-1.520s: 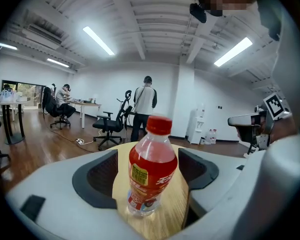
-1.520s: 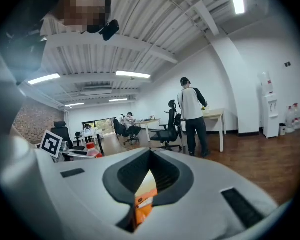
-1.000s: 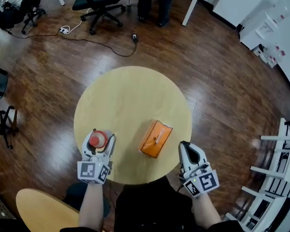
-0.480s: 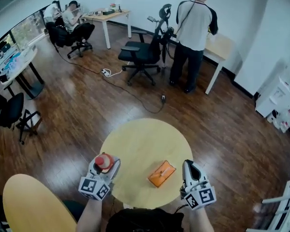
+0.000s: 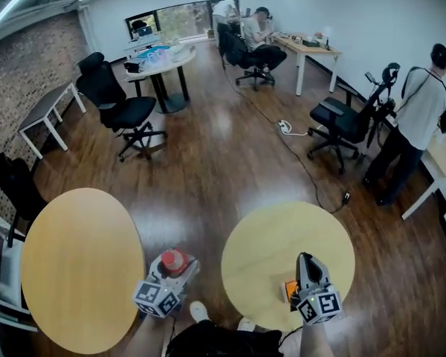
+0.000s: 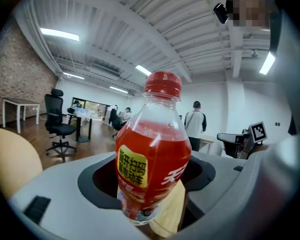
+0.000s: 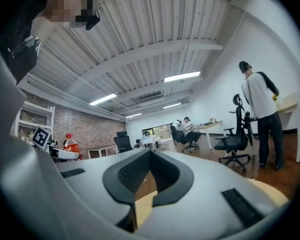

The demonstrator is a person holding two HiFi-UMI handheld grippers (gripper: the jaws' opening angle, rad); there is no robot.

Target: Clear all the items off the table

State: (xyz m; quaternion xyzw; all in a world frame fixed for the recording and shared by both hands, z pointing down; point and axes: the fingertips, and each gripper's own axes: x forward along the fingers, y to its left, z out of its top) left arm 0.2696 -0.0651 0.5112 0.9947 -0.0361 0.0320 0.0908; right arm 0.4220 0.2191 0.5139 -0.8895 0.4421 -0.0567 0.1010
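Dark plank floor [image 5: 208, 162], glossy, light streaks across it. Brick wall [image 5: 30, 58] along left; other walls white [image 5: 357, 13]. Window [image 5: 180, 19] at far end. Ceiling [image 7: 155, 29] white, ribbed, strip lights [image 7: 182, 76]. Round yellow bench [image 5: 267, 244] low in head view; second round yellow table [image 5: 74, 259] left of it, apart. Black office chairs [image 5: 123, 110] (several, on castors). Small round table [image 5: 160, 59] near window. White desk [image 5: 308, 49] by right wall, seated people [image 5: 259, 24] beside it. Standing person [image 5: 420, 117] at right. Power strip [image 5: 285, 127] with cable on floor. Low white table [image 5: 48, 110] by brick wall.
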